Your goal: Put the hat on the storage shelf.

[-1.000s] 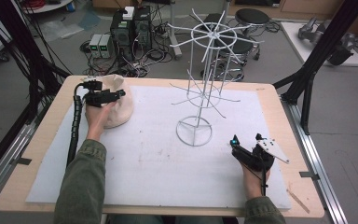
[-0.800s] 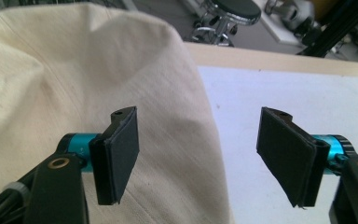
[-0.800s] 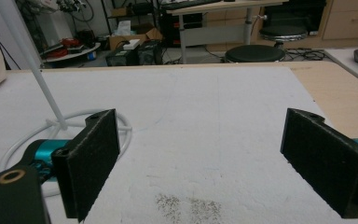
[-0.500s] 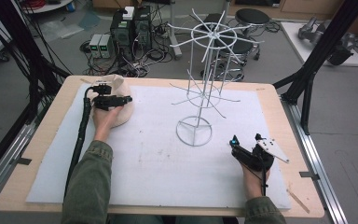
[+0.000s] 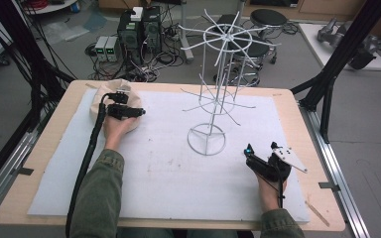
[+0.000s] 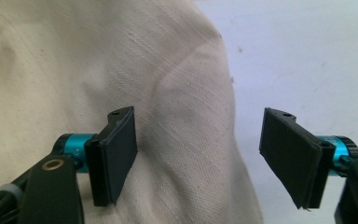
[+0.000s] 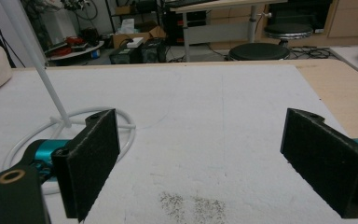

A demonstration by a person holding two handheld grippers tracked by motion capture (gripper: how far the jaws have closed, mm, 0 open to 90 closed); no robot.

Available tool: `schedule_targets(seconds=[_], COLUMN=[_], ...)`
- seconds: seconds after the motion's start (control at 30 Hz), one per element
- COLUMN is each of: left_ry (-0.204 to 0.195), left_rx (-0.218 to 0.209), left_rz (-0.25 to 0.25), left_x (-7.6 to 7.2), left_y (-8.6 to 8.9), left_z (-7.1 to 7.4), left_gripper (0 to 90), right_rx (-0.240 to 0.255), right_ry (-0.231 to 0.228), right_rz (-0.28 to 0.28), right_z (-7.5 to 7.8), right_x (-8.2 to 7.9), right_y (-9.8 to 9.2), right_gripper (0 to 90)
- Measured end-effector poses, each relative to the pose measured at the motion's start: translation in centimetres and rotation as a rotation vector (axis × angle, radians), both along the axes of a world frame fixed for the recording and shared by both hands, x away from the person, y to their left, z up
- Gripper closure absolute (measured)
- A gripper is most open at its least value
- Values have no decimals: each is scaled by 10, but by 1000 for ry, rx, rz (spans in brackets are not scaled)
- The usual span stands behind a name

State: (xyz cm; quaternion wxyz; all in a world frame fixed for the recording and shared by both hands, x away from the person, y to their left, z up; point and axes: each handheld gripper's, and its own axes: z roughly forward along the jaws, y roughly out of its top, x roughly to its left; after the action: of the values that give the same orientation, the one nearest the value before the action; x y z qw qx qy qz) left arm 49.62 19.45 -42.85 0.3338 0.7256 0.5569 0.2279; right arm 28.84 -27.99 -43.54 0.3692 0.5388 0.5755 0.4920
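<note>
Left gripper [image 6: 198, 158] fingers gape over the cream cloth bundle [image 5: 104, 101] at the worktop's [image 5: 297, 119] far-left corner, having shifted rightward. Right gripper [image 7: 209, 163] fingers spread above the white mat [image 5: 168, 168] near the wire rack [image 5: 213, 94]; computers [image 5: 139, 29] and stools [image 5: 268, 20] stand beyond.

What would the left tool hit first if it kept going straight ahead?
Likely the cream cloth: the left tool is open, one jaw over the fabric, the other over the white mat. Depth is unclear.

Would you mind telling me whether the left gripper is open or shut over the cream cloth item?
Open. In its own view the left gripper has its jaws wide apart, with the cream cloth item between and behind them, ungripped.
</note>
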Motion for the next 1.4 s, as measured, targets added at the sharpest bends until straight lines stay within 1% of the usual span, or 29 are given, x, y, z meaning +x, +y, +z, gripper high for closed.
schedule_targets(seconds=[0.03,0.07,0.1,0.13,0.17,0.27,0.33,0.37,0.4,0.5,0.67,0.7,0.73,0.77,0.8,0.87,0.9,0.93,0.97,1.03,1.1,1.17,1.27,1.3,1.4], left_ry=[-4,-3,-5,-9,-9,-11,-1,10,20,26,35,37,40,33,29,14,6,3,0,-7,-8,-9,-4,-1,-10], left_rx=[36,66,87,100,111,132,150,153,151,126,58,39,17,-11,-37,-78,-104,-130,-146,-154,-182,-201,-234,-240,-236], left_rz=[-7,-13,-15,-13,-14,-20,-23,-27,-17,3,42,53,62,72,76,78,84,90,94,91,93,99,96,97,88], left_x=[-1,-1,-2,-2,-2,-2,-1,0,0,1,2,3,3,3,2,2,1,0,-1,-2,-3,-4,-5,-5,-7], left_y=[-2,-4,-5,-6,-7,-8,-10,-11,-12,-12,-8,-7,-5,-3,-1,2,4,6,7,8,9,10,13,14,15], left_z=[0,-1,-1,-1,-1,-1,1,2,3,2,4,5,6,7,7,7,7,7,6,6,7,7,7,7,7], left_gripper=[308,322,339,357,357,415,446,461,492,514,561,605,605,664,664,709,709,727,727,745,754,766,773,775,781], right_rx=[-7,-1,-6,-6,-6,-7,-5,-5,-11,-10,-5,-9,-9,-4,-4,1,1,7,8,8,11,12,11,12,16], right_ry=[-4,-1,-5,-4,-4,-4,0,0,0,1,4,3,3,6,6,8,8,7,9,10,10,9,10,10,9], right_rz=[0,2,3,3,3,3,4,8,11,12,9,8,8,5,5,1,1,-4,-5,-8,-7,-11,-13,-13,-16], right_z=[0,0,0,0,0,0,0,0,0,0,0,0,0,0,0,0,0,0,0,0,0,0,0,0,0], right_x=[0,-1,-1,-1,-1,0,0,0,0,0,0,0,0,0,0,0,0,0,0,0,0,0,-1,-1,-1], right_y=[0,0,0,0,0,-1,0,0,-1,-1,-1,-2,-2,-2,-2,-3,-3,-3,-4,-5,-5,-7,-7,-8,-8], right_gripper=[109,109,109,109,109,109,109,109,109,109,109,109,109,109,109,109,109,109,109,109,109,109,109,109,109])
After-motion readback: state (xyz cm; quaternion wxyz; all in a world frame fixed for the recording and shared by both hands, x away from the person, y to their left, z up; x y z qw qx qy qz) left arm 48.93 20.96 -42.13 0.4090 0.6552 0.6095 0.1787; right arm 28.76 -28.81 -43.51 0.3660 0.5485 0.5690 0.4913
